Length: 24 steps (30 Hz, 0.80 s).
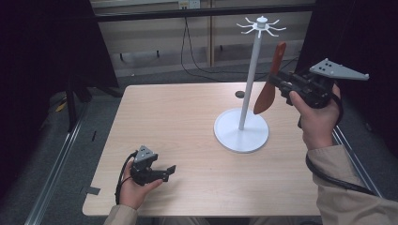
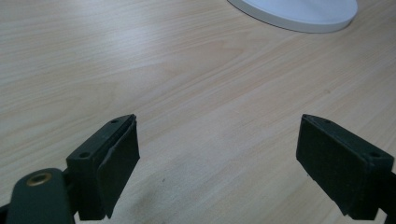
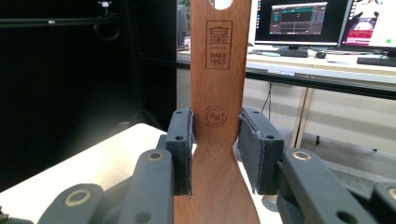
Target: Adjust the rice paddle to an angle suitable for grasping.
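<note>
Where tongs (image 3: 215, 149) grip, spatula (image 3: 217, 70) hidden.

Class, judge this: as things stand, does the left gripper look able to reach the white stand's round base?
Probably yes: bare table lies between the open left gripper and the base, nothing in between.

spatula (image 1: 271, 84): reddish-brown wood, stamped dark marks
stand (image 1: 241, 129): white
table (image 1: 187, 122): pale wood grain
grippers: black
</note>
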{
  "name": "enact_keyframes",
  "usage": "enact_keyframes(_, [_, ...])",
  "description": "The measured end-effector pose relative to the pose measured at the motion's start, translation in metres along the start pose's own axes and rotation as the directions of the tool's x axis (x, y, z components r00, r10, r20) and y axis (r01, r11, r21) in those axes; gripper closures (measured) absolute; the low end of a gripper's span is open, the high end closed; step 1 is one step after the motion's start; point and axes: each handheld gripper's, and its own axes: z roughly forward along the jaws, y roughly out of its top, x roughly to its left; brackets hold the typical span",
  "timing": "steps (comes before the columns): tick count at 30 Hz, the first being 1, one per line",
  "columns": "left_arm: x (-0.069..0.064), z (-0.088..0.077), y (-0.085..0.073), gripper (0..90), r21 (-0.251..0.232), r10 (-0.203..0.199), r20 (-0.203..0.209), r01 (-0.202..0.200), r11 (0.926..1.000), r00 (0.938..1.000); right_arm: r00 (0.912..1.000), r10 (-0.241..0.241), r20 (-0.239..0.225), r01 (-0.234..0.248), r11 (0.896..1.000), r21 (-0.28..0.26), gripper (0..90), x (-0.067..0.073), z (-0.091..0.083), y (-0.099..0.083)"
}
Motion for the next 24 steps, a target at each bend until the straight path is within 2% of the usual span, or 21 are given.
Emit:
enact_keyframes(8, [0.000, 0.001, 0.000, 13.3, 0.004, 0.003, 0.004, -0.003, 1.0000, 1.0000, 0.9999, -0.005, 0.016, 0.005, 1.000, 0.004, 66.9, -0.007, 0.007, 0.015])
enact_keyframes(24, [0.002, 0.001, -0.001, 13.3, 0.002, -0.003, 0.006, 0.003, 1.0000, 1.0000, 0.9996, -0.010, 0.027, 0.010, 1.000, 0.010, 66.8, -0.008, 0.017, 0.021])
